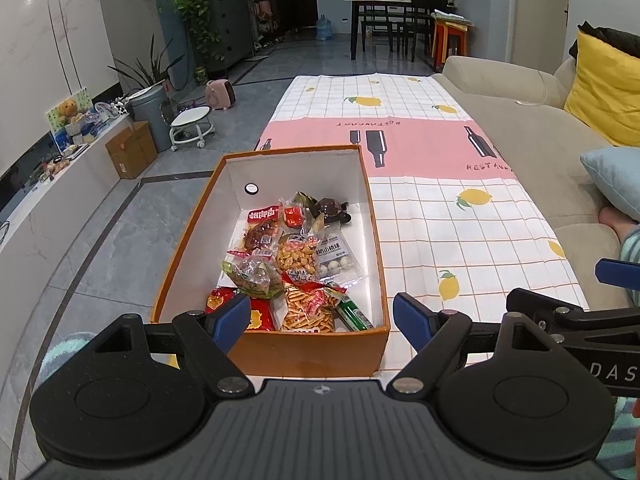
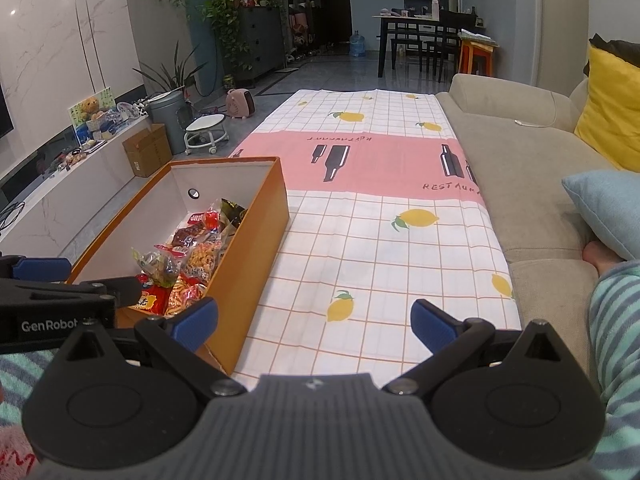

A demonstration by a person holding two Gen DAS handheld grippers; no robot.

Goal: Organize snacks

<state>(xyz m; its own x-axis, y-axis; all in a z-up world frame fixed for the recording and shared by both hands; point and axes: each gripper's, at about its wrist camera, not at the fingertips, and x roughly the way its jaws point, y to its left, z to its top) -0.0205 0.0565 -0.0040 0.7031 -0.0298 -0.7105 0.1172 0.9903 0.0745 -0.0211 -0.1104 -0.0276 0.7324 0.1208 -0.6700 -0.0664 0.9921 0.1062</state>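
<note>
Since crinkly plastic snack packets (image 1: 296, 264) in the orange cardboard box (image 1: 200, 240) look light and slippery, best pinched at sealed edges. Left gripper (image 1: 320, 316) and right gripper (image 2: 314, 320) both wide open, holding nothing.

Left gripper (image 1: 320, 316) jaws spread wide, empty, right gripper (image 2: 314, 322) likewise, held side by side

"GenRobot" on left hand-held gripper (image 2: 60, 280) | "DAS" on right hand-held gripper (image 1: 568, 300) | "REST…" on tablecloth (image 2: 400, 248)

Box (image 1: 280, 354) matt, probably cardboard; snack packets (image 1: 296, 258) glossy plastic; tablecloth (image 1: 432, 208) cloth.
</note>
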